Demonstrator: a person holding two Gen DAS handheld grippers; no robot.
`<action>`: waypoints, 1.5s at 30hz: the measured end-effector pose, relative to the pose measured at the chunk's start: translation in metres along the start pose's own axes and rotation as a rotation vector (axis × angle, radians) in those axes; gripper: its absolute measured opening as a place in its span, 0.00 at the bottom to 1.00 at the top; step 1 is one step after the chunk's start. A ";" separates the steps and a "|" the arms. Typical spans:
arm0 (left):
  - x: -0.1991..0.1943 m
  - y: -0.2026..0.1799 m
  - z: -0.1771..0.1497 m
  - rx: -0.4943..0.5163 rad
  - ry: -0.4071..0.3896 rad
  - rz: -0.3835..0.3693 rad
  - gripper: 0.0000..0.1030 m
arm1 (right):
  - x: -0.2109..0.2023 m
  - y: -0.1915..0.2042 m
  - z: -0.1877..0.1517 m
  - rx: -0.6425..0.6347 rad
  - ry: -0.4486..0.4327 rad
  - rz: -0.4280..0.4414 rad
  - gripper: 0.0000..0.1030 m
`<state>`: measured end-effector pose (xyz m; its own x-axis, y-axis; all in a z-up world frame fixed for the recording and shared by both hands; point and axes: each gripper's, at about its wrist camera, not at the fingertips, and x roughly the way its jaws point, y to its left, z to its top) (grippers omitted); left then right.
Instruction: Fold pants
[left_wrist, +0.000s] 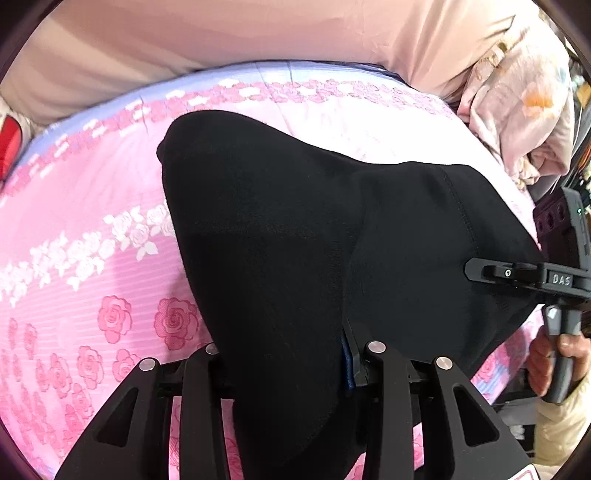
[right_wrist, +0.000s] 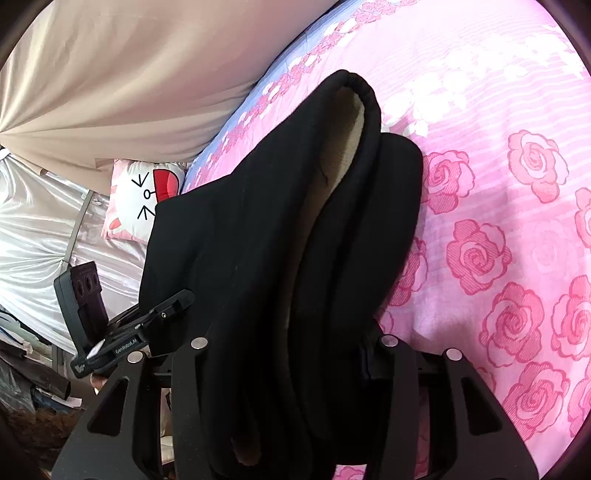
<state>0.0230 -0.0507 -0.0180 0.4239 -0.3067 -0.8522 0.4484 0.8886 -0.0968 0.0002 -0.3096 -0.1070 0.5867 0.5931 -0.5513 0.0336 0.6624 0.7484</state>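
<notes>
The black pants (left_wrist: 295, 240) hang doubled over a pink rose-print bed (left_wrist: 92, 258). My left gripper (left_wrist: 288, 365) is shut on a bunched edge of the pants, and the cloth drapes over its jaws. My right gripper (right_wrist: 291, 354) is shut on another thick fold of the pants (right_wrist: 280, 229), whose cream fleece lining (right_wrist: 332, 166) shows inside. The right gripper also shows at the right edge of the left wrist view (left_wrist: 476, 266), clamped on the pants. The left gripper shows at the left of the right wrist view (right_wrist: 181, 295), also on the pants. The fingertips are hidden by cloth.
A beige curtain (left_wrist: 221, 37) hangs behind the bed. A crumpled pale quilt (left_wrist: 517, 110) lies at the bed's far right. A cat-face pillow (right_wrist: 140, 195) and silvery sheets (right_wrist: 37, 229) sit beyond the bed's edge. The pink bedspread (right_wrist: 498, 184) spreads to the right.
</notes>
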 end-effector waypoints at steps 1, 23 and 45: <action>0.000 -0.001 0.000 0.003 -0.004 0.008 0.32 | -0.001 0.000 0.000 0.004 -0.006 0.001 0.44; -0.097 -0.019 0.016 0.065 -0.217 0.029 0.31 | -0.072 0.083 0.008 -0.205 -0.202 0.068 0.42; -0.284 0.000 0.164 0.110 -0.848 0.079 0.32 | -0.178 0.296 0.147 -0.706 -0.640 0.157 0.42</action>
<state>0.0311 -0.0194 0.3083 0.8823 -0.4359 -0.1775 0.4481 0.8933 0.0338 0.0247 -0.2869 0.2668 0.8800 0.4749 -0.0022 -0.4543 0.8432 0.2876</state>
